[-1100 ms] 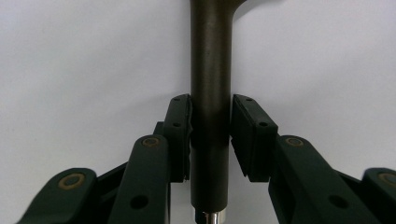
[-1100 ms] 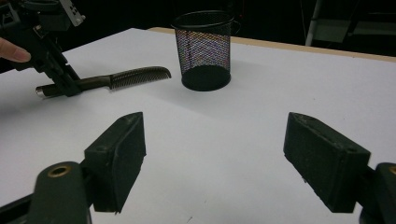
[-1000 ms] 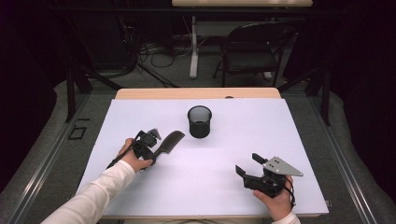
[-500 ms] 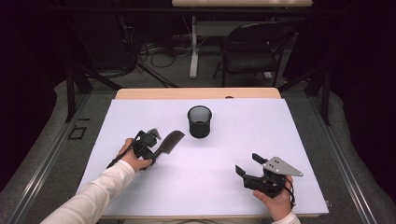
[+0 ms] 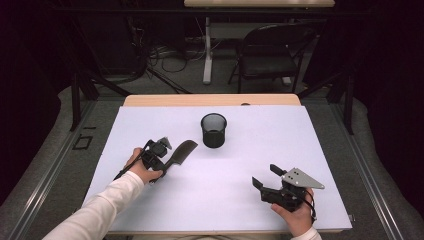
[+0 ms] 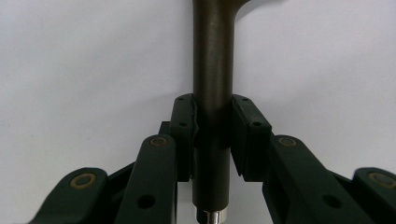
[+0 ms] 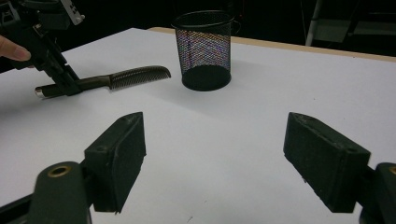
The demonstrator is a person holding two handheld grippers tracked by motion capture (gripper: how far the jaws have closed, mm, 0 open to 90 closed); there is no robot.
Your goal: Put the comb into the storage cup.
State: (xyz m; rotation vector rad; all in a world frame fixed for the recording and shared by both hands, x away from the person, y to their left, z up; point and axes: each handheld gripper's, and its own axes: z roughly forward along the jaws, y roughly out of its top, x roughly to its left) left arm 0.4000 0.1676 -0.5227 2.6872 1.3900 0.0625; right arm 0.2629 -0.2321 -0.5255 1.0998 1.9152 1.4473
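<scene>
Comb (image 5: 181, 150), dark, slim round handle, fine teeth, handle clamped in left tongs (image 6: 212, 135), right tongs (image 7: 212, 158) wide apart

The left gripper (image 5: 167, 162) held a dark comb (image 5: 181, 151) by its handle on the white table (image 5: 225, 200). A black mesh cup (image 5: 214, 130) stood near. The right gripper (image 5: 265, 177) rested apart, jaws wide.
</scene>
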